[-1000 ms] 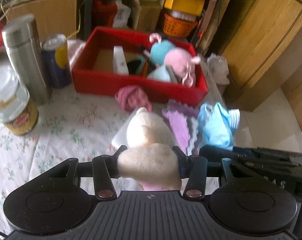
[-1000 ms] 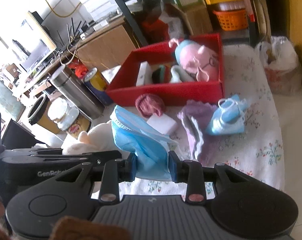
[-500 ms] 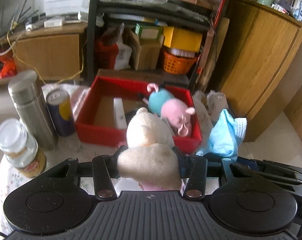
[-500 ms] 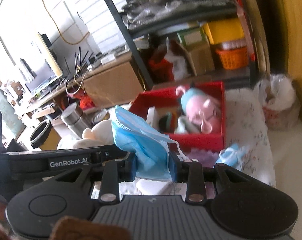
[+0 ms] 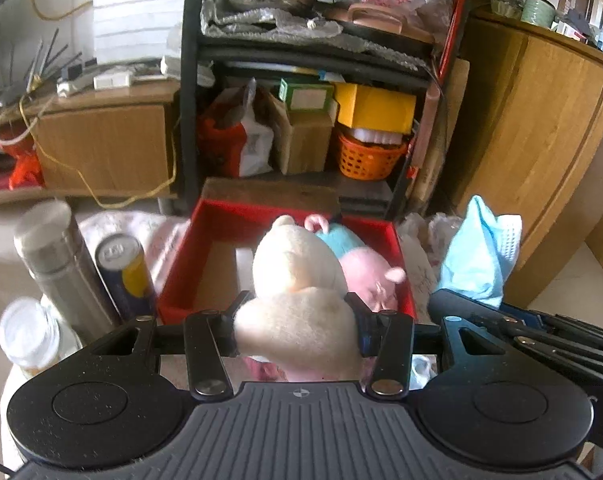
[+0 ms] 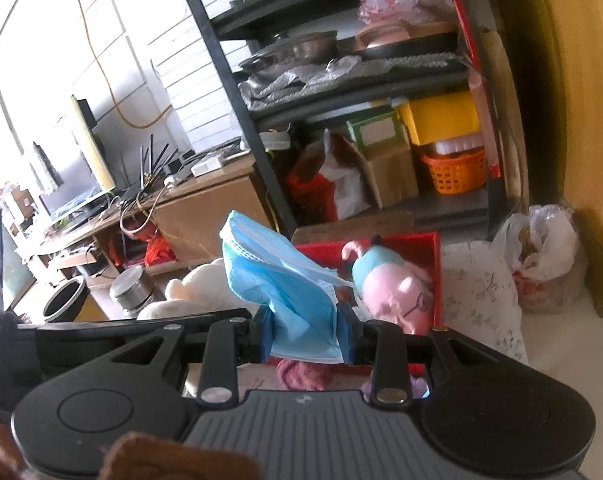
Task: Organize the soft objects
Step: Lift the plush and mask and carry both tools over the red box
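Observation:
My left gripper [image 5: 295, 326] is shut on a cream plush toy [image 5: 297, 280], held in the air in front of the red box [image 5: 181, 280]. Inside the box lies a pink and teal plush [image 5: 365, 268]. My right gripper [image 6: 305, 338] is shut on a blue face mask [image 6: 285, 292], which stands up above the fingers. In the right wrist view the red box [image 6: 435, 256] with the pink and teal plush [image 6: 389, 284] is beyond the mask, and the cream plush [image 6: 197, 288] shows to the left. The mask [image 5: 477, 256] also appears at the right of the left wrist view.
A steel flask [image 5: 61, 264], a blue and yellow can [image 5: 125, 268] and a jar [image 5: 29, 336] stand left of the box. A dark pink knit piece [image 6: 301, 374] lies on the floral cloth [image 6: 481, 292] below the mask. A black shelf rack [image 5: 189, 92] and wooden cabinet [image 5: 533, 152] stand behind.
Both grippers have risen and tilted up with their loads. The table has dropped low in both views, and the shelves behind have come into sight.

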